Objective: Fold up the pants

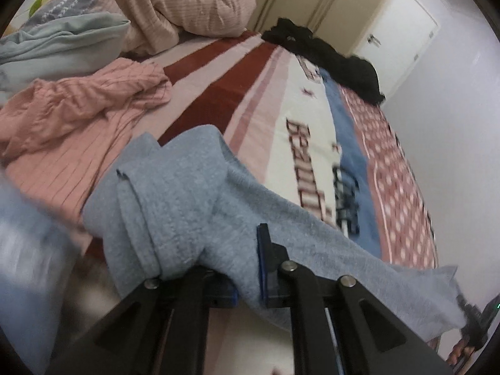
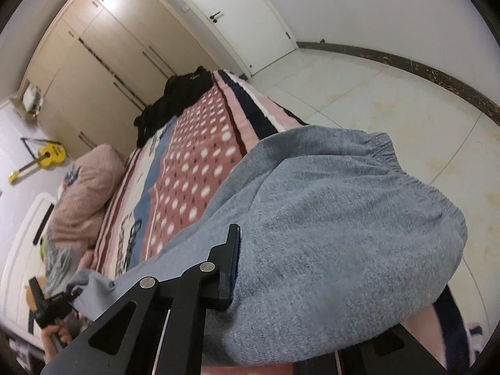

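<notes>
Left gripper [image 1: 248,284] clamped on grey-blue pants [image 1: 187,206], fabric bunched between its fingers [image 1: 265,268]; hem end with stitched cuff folds over at 10 o'clock of the fingers. Pants stretch from there toward 4 o'clock, to the right gripper [image 1: 472,322] at frame edge, blurred. In right wrist view, right gripper [image 2: 250,268] pinched on the pants [image 2: 328,218] too; only one finger [image 2: 231,262] visible, other hidden under cloth. Elastic waistband at 1 o'clock, draped over the gripper. Pants held up off the bed [image 1: 281,109], spanning both grippers, sagging between. Left gripper [image 2: 50,306] small at 8 o'clock in right view, a hand [image 2: 59,332] below it. Bed cover striped and dotted, red/pink/blue. Pink ribbed garment [image 1: 78,118] at 10 o'clock in left view, touching the pants' edge. Black clothing [image 1: 328,53] at far end of bed, 1 o'clock. Pink pillow [image 1: 175,6] at 11 o'clock. Yellow guitar [image 2: 47,156] on wall, 9 o'clock, right view.
</notes>
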Action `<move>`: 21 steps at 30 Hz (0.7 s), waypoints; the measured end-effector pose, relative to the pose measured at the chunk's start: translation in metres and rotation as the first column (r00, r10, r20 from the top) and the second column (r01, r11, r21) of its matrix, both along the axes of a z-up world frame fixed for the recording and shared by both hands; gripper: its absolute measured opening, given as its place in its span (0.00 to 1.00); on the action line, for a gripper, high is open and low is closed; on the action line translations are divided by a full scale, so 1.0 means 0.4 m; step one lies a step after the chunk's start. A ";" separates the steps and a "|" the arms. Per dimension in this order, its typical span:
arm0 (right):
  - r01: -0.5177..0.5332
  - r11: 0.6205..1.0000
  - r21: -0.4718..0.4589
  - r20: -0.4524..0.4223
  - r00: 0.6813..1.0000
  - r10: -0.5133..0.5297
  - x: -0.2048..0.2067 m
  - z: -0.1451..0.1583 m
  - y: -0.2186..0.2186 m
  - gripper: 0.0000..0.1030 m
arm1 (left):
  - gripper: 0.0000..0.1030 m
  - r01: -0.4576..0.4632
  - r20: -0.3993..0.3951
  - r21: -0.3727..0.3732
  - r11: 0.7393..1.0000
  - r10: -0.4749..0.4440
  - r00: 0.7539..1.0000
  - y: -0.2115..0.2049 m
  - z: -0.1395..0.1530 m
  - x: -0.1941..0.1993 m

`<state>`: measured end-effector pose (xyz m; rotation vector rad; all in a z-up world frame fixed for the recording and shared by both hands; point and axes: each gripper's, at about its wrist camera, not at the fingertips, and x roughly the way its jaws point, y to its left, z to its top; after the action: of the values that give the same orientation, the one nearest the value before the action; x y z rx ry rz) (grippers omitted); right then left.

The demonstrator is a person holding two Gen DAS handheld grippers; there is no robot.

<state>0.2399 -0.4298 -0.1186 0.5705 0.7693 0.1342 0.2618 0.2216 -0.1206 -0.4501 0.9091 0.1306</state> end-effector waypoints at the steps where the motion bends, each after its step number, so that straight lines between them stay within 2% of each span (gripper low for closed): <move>1: -0.009 1.000 -0.009 -0.009 1.000 0.009 -0.027 0.001 -0.005 0.06 | 0.09 0.019 -0.028 0.004 1.000 -0.019 0.999 -0.010 -0.012 -0.021; 5: -0.064 0.997 -0.045 -0.076 0.995 0.061 -0.088 -0.038 -0.011 0.09 | 0.12 0.053 -0.093 0.036 0.998 -0.049 0.994 -0.038 -0.049 -0.064; 6: -0.082 0.996 -0.044 -0.096 0.992 0.077 -0.093 -0.055 -0.013 0.11 | 0.17 0.064 -0.103 0.058 0.996 -0.058 0.993 -0.047 -0.048 -0.075; 7: -0.096 0.994 -0.043 -0.112 0.990 0.091 -0.099 -0.067 -0.016 0.13 | 0.33 0.073 -0.107 0.072 0.995 -0.065 0.992 -0.054 -0.043 -0.085; 9: -0.113 0.993 -0.038 -0.111 0.988 0.108 -0.123 -0.075 -0.027 0.30 | 0.56 0.102 -0.088 0.114 0.988 -0.093 0.992 -0.076 -0.008 -0.130; 10: -0.124 0.992 -0.037 -0.102 0.988 0.120 -0.140 -0.069 -0.038 0.36 | 0.61 0.113 -0.074 0.134 0.985 -0.103 0.992 -0.084 0.015 -0.152; 12: -0.144 0.988 -0.062 -0.080 0.987 0.139 -0.181 -0.049 -0.061 0.49 | 0.67 0.116 -0.043 0.192 0.975 -0.109 0.993 -0.100 0.061 -0.193; 14: -0.169 0.981 -0.095 -0.084 0.983 0.161 -0.220 -0.035 -0.081 0.53 | 0.72 0.137 0.027 0.231 0.963 -0.147 0.989 -0.141 0.128 -0.241; 18: -0.162 0.983 -0.081 -0.072 0.985 0.157 -0.273 -0.023 -0.160 0.57 | 0.77 0.218 0.124 0.208 0.954 -0.247 0.961 -0.254 0.204 -0.251; 20: -0.134 0.988 -0.072 -0.047 0.990 0.130 -0.279 -0.019 -0.208 0.58 | 0.77 0.258 0.162 0.198 0.946 -0.291 0.943 -0.317 0.218 -0.237; 21: -0.113 0.991 -0.072 -0.033 0.993 0.111 -0.276 -0.020 -0.234 0.63 | 0.77 0.277 0.176 0.194 0.941 -0.311 0.934 -0.351 0.219 -0.227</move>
<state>0.1293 -0.5234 -0.1264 0.4600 0.8309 0.2003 0.1712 0.0812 -0.0332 -0.1628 0.7463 -0.1140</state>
